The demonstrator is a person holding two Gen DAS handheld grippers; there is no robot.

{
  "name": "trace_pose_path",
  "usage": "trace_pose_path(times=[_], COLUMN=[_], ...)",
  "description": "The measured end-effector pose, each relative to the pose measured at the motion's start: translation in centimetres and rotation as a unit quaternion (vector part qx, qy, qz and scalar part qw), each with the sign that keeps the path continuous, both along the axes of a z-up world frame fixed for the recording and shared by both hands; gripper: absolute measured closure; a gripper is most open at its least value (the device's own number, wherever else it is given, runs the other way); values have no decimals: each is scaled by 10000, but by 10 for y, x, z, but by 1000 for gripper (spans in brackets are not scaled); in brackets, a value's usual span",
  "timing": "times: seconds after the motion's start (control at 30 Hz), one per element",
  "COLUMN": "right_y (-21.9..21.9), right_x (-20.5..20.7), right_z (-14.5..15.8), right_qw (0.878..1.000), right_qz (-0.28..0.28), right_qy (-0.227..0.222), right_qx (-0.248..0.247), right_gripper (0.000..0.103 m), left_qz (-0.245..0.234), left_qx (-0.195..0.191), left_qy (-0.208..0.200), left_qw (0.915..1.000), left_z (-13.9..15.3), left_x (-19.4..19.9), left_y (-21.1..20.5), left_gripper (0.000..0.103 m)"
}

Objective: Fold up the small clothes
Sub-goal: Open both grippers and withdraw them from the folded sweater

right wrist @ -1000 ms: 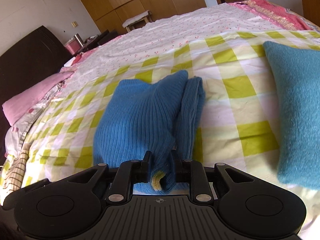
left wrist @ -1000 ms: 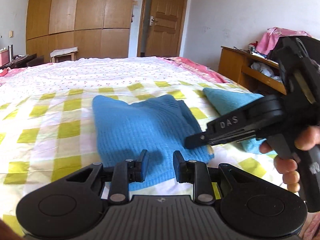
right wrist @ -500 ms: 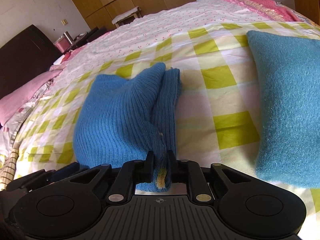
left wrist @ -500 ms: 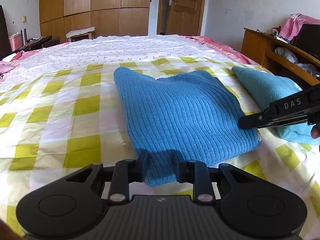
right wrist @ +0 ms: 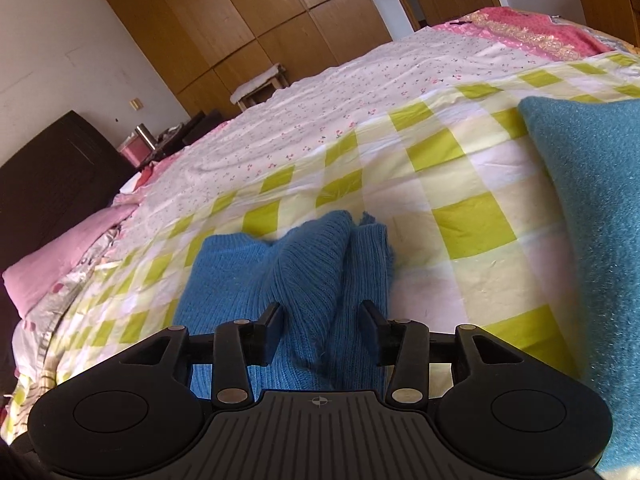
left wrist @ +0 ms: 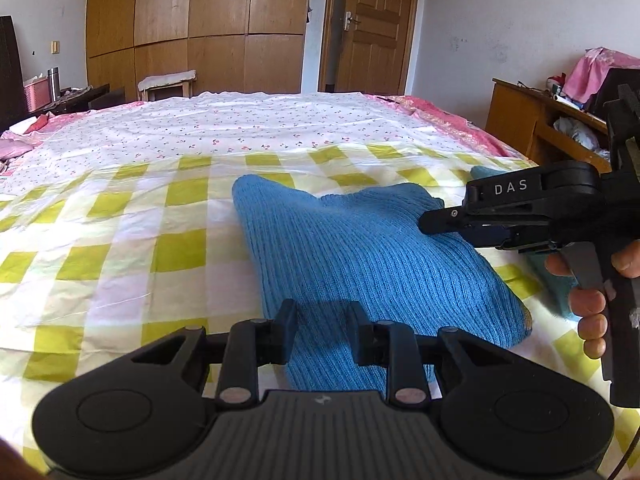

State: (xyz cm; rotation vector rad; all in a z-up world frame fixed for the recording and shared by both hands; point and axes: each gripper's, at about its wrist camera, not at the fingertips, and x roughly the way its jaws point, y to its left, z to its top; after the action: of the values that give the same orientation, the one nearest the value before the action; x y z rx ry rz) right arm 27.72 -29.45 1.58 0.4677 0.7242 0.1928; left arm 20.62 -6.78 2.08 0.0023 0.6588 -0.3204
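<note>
A folded blue ribbed knit garment [left wrist: 360,256] lies on the yellow-checked bed sheet [left wrist: 120,240]. My left gripper [left wrist: 322,322] is open just above its near edge, holding nothing. My right gripper [right wrist: 322,324] is open over the garment's [right wrist: 304,272] right side, with the cloth lying between the spread fingers but not gripped. The right gripper [left wrist: 444,224] also shows in the left wrist view, above the garment's right part, with a hand on its handle.
A folded teal fuzzy cloth [right wrist: 592,208] lies on the bed to the right of the garment. A wooden side table [left wrist: 536,128] with clutter stands right of the bed. A dark headboard [right wrist: 48,184] and pink pillow [right wrist: 60,264] are at the left.
My right gripper has let go of the blue garment and opened, lifting slightly. My left gripper has opened wider and risen over the garment's near edge.
</note>
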Motion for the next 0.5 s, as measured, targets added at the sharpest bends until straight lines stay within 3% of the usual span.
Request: trace_pose_path(times=[0.07, 0.13, 0.33, 0.4, 0.5], right_y=[0, -4, -26, -27, -23], right_x=[1, -2, -14, -10, -7], right_z=[-1, 1, 16, 5, -16], right_qw=[10000, 9999, 9984, 9984, 9975], right_qz=[-62, -88, -491, -559, -609], right_qy=[23, 22, -241, -74, 214], right_qx=[24, 62, 151, 10, -290], right_gripper=[69, 91, 97, 97, 97], left_qz=[5, 6, 63, 66, 15], left_qx=[47, 60, -111, -55, 278], left_qy=[0, -2, -129, -88, 56], left_qw=[10000, 10000, 9998, 9999, 9996], left_z=[-1, 0, 8, 5, -4], left_x=[1, 2, 5, 9, 14], left_y=[-3, -5, -6, -11, -20], left_gripper=[71, 71, 69, 62, 61])
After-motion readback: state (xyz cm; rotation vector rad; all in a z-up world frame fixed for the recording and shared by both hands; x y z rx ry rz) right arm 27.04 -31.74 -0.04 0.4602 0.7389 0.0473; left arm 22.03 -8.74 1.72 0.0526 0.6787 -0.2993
